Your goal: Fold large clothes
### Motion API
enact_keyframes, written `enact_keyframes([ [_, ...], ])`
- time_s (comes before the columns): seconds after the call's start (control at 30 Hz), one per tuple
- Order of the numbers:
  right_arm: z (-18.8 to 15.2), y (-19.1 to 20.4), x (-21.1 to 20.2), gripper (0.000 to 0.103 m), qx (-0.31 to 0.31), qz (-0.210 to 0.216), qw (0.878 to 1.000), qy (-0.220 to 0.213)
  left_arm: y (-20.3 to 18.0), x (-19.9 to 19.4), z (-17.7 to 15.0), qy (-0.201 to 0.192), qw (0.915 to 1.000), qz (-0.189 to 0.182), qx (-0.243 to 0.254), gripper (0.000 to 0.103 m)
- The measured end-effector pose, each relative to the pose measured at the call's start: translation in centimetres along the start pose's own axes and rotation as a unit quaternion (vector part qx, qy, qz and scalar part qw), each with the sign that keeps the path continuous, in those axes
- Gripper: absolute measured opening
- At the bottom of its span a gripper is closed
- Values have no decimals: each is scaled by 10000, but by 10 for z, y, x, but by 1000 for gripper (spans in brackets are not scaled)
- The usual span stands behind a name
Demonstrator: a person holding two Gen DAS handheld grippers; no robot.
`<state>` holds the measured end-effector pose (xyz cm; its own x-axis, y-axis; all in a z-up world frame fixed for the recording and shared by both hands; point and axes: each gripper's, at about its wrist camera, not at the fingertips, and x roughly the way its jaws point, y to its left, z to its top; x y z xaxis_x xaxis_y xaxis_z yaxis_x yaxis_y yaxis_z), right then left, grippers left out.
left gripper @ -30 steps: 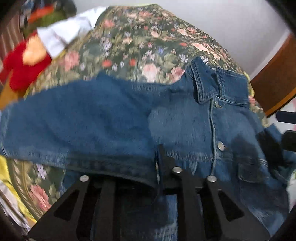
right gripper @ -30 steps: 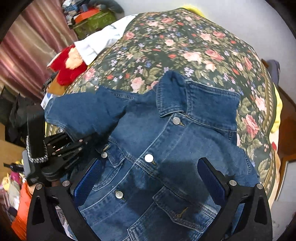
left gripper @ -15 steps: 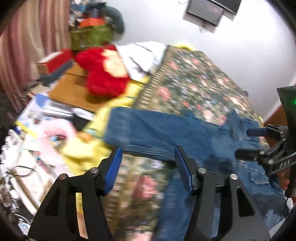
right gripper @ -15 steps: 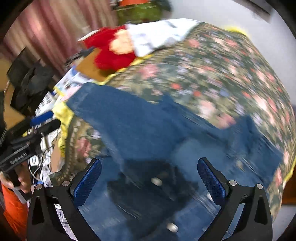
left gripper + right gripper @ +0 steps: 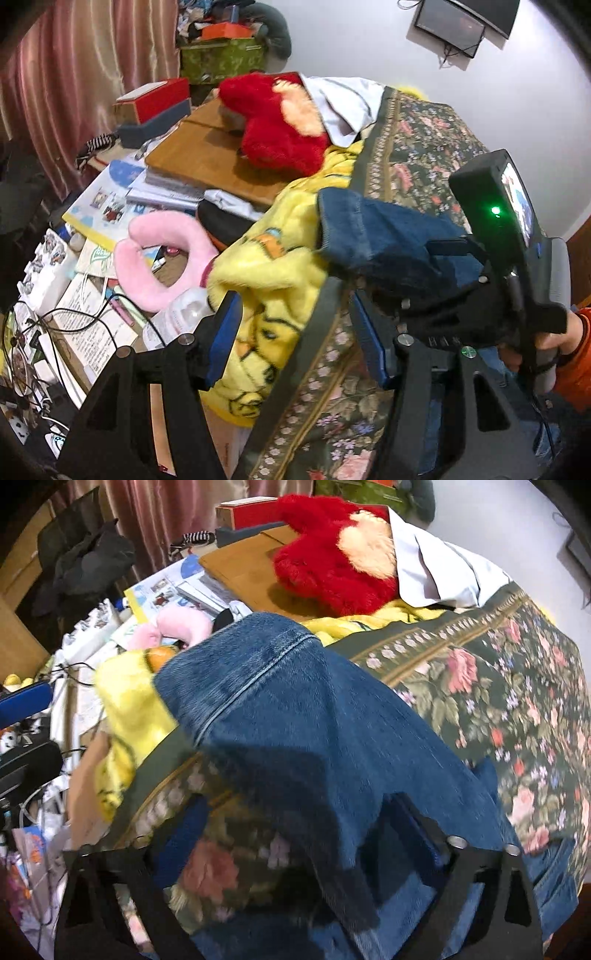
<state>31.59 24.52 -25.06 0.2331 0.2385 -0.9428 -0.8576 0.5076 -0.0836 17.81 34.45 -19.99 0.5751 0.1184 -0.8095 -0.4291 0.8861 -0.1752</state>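
Denim sleeve (image 5: 295, 716) lies lengthwise across floral bedspread (image 5: 517, 686), cuff toward clutter.

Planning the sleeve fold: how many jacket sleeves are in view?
1. The sleeve lies across the bedspread edge, its cuff toward the yellow blanket, its near part at the open right claw. The other sleeve may be hidden.

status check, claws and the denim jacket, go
Left claw open, empty, off the bed edge. Right claw at denim jacket sleeve, grip unclear. Yellow blanket bunched beside the sleeve.
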Motion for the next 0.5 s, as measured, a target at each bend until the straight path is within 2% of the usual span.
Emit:
enact_keyframes([
  [0.07,2,-5,5,74,177,149,9997,-123,5,6,-1,67,10000,20,-29,60],
  [0.13,2,-14,3,66,431,289,9979,-378,6,11,-2,142,9999,-11,-27,60],
  [0.2,1,-21,-3,42,640,379,9958,-525,4,14,-2,164,9999,-29,0,60],
  [0.3,2,-32,-10,19,893,442,9935,-544,-4,18,0,193,9998,-88,64,60],
  [0.4,-1,-44,-26,16,1092,458,9908,-654,-19,16,3,159,9995,-146,234,60],
  [0.5,-10,-60,-54,14,1159,284,9890,-870,-37,9,7,66,9988,-157,469,60],
])
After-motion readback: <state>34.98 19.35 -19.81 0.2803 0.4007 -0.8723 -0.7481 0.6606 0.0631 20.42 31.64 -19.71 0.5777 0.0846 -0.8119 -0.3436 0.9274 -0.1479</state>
